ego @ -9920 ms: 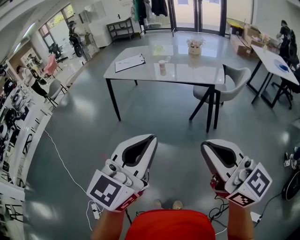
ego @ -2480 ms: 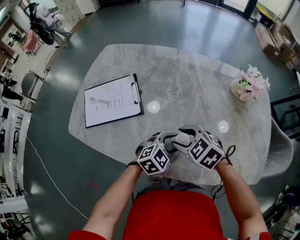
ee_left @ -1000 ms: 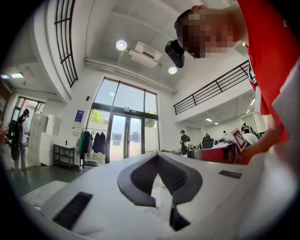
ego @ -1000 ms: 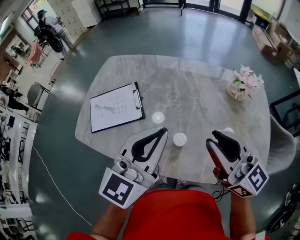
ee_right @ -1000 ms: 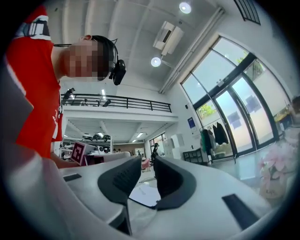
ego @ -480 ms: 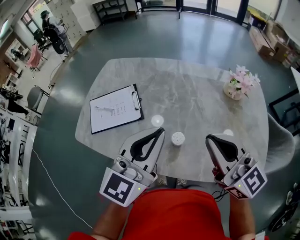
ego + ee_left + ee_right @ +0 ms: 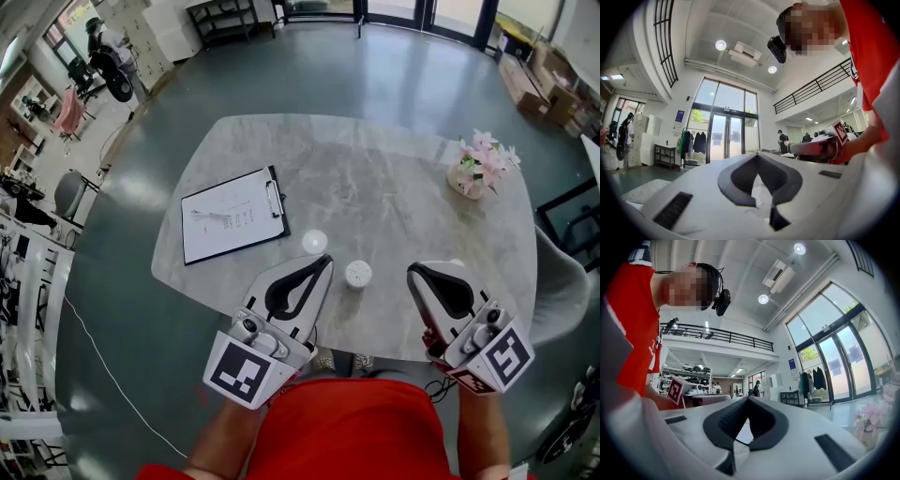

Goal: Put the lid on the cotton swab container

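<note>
Both claws had drawn back from the middle of the desk point(image 7: 394, 187), where they had met over the container about two seconds before, and now hung apart at its near edge. At the far left lay a clipboard point(image 7: 232, 223), well clear of the work. The left claw point(image 7: 322, 262) was pressed together with nothing in it, pointing level over the desk edge. Just right of it the container point(image 7: 357, 279) stood upright on the desk between the two claws, touched by neither. Its dotted white lid point(image 7: 358, 272) seemed to sit on top, though it was too small to tell if it sat flush. The right claw point(image 7: 415, 273) was likewise pressed together and held nothing. Flowers point(image 7: 480, 166) stood far off to the right.

The capping looked done, so the step in hand was likely a clean retreat: keep both claws level and wide of the container so nothing knocked it. If the lid proved crooked, one claw should steady the body while the other pressed squarely down.
</note>
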`<state>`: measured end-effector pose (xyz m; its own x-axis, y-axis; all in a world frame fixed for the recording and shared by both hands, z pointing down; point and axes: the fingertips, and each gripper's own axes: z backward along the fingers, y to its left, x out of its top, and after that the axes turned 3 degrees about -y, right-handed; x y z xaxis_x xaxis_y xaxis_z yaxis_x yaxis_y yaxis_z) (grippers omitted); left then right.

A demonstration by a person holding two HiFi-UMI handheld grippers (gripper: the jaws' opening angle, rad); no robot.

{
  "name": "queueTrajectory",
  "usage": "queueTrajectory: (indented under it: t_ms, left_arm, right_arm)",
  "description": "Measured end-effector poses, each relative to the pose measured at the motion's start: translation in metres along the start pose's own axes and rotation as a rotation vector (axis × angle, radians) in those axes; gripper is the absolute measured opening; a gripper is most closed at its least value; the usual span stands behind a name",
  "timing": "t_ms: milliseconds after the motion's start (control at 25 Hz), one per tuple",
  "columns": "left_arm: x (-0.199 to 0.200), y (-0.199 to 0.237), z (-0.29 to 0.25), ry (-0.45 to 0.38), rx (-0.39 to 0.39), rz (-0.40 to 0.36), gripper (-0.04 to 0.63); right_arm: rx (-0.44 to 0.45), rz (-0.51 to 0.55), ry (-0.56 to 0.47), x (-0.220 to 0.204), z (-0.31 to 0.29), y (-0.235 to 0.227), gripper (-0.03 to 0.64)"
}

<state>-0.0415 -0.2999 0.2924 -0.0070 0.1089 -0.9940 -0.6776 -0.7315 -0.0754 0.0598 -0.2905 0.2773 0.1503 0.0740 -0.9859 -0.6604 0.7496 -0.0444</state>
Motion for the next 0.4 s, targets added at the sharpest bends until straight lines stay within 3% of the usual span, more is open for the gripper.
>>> queueTrajectory:
  t_ms: [400]
  left_arm:
    - [0.0016, -0.0022, -0.0008, -0.003, -0.004, 0.005, 0.009]
  right_arm:
    - [0.007, -0.002, 0.001, 0.0015, 0.0001, 0.0002, 0.017]
